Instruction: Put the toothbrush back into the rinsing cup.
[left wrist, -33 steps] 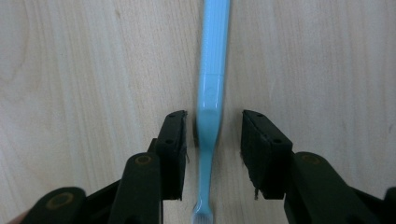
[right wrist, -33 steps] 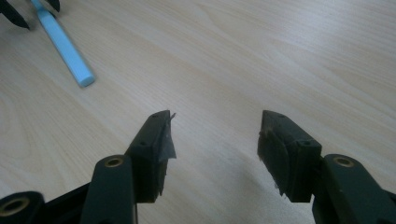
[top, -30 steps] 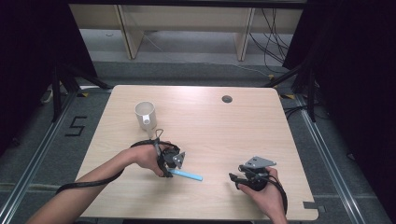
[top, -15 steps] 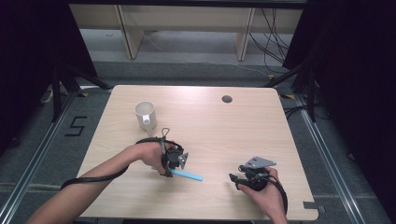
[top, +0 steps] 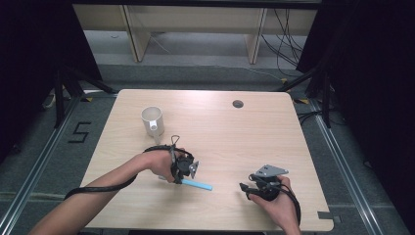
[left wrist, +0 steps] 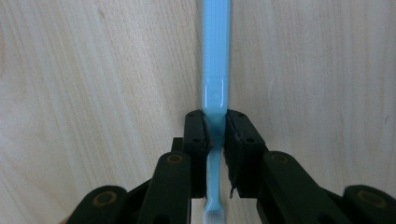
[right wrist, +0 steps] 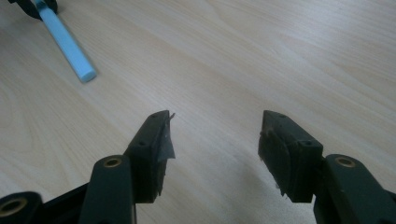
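Mug (top: 152, 120): white, upright at the far left of the table (top: 254, 132), well apart from both hands; the likely place for the brush, so keep a free path toward it.
Left gripper (top: 185, 172): low over the wood, pointing down at the toothbrush; its jaws have just been closing and in the left gripper view the pads now press on the brush from both sides.
Toothbrush (left wrist: 215, 70): light blue, flat on the table just in front of the left hand; clamped at the thin neck, bristles toward the gripper's body, the long handle running away from it.
Grip advice: the neck is narrow and smooth, so I judge it may pivot; confirm the clamp is firm before any lift.
Lift advice: raise straight up first, then swing, so the handle tip does not drag on the wood.
Handle end (right wrist: 70, 49): seen from the right gripper view, resting on the table, free of obstacles.
Right gripper (right wrist: 212, 140): near the table's front right, jaws standing wide apart with nothing between them; best kept out of the way.
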